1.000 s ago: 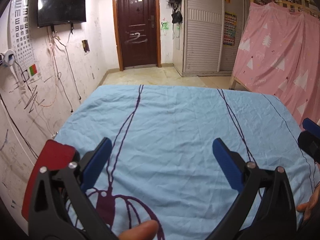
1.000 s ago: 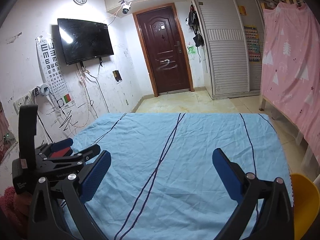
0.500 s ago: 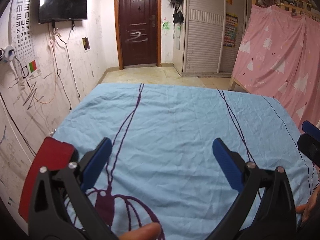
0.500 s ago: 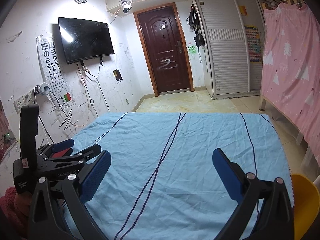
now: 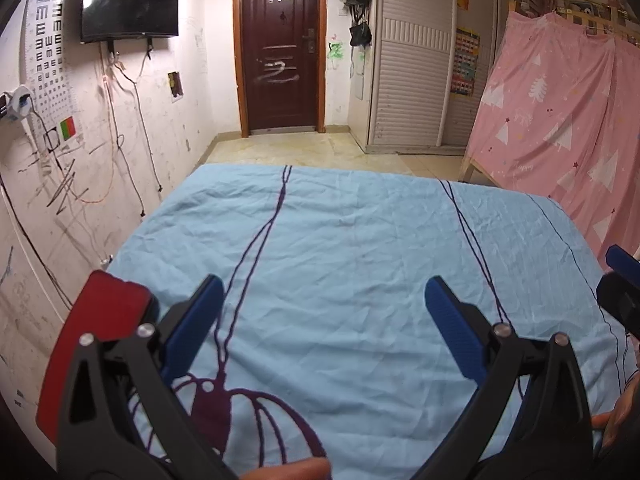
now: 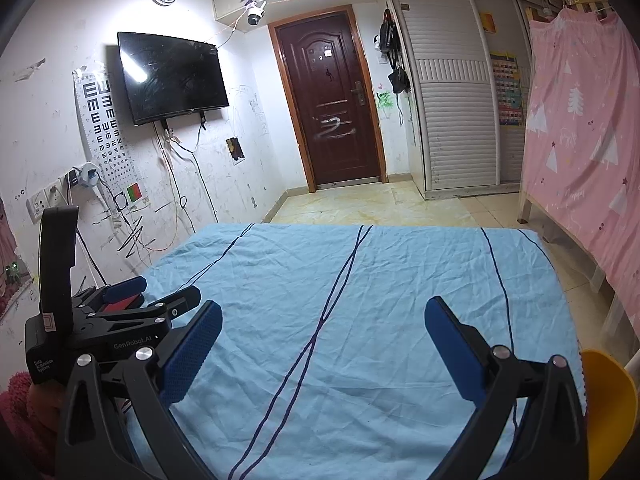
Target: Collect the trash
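Both tools, left tool and right tool, hover spread, pinching nothing. No trash visible on blue sheet; scan sideways before reaching.

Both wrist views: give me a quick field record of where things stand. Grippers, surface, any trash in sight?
left gripper: open, empty, above the cloth
right gripper: open, empty, above the cloth
surface: blue cloth with dark lines, wrinkled
trash: none visible on the cloth in either view
red object: at the cloth's left edge, beside the left gripper; identity unclear
yellow object: at the cloth's right edge, partly cut off
door: closed, far end
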`<state>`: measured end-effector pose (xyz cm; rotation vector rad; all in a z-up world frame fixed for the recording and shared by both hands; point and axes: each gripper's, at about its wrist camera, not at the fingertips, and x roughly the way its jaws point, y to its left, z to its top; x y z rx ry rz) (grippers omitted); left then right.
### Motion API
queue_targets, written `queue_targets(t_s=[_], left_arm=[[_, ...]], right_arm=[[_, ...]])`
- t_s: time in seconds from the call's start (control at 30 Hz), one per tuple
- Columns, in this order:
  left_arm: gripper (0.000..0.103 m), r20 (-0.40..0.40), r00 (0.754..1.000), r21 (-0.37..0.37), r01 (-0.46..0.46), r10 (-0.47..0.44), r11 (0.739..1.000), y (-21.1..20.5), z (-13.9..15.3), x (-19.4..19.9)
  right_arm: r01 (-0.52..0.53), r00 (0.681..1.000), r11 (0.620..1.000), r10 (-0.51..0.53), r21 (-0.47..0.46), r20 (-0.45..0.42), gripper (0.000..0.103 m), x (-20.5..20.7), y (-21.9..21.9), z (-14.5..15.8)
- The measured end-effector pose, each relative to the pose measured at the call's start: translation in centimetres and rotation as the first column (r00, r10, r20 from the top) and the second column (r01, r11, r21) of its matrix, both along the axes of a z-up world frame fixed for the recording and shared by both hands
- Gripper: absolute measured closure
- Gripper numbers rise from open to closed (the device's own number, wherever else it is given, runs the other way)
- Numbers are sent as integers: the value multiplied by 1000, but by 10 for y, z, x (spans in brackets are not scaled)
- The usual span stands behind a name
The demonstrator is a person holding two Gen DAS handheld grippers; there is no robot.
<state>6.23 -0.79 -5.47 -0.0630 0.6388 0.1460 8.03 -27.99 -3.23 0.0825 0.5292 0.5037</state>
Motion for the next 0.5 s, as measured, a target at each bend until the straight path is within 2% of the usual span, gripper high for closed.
queue_targets(t_s=[0.2,0.5], left_arm=[[6,19,1000,13,-6,6,1000,-3,-2,-3],[6,5,1000,4,-2,2,1000,-2,-3,-1]], right_arm=[[2,1000,1000,-2,1,-2,9,0,0,-1],[5,1000,1000,-5,1,-6,9,1,0,-1]])
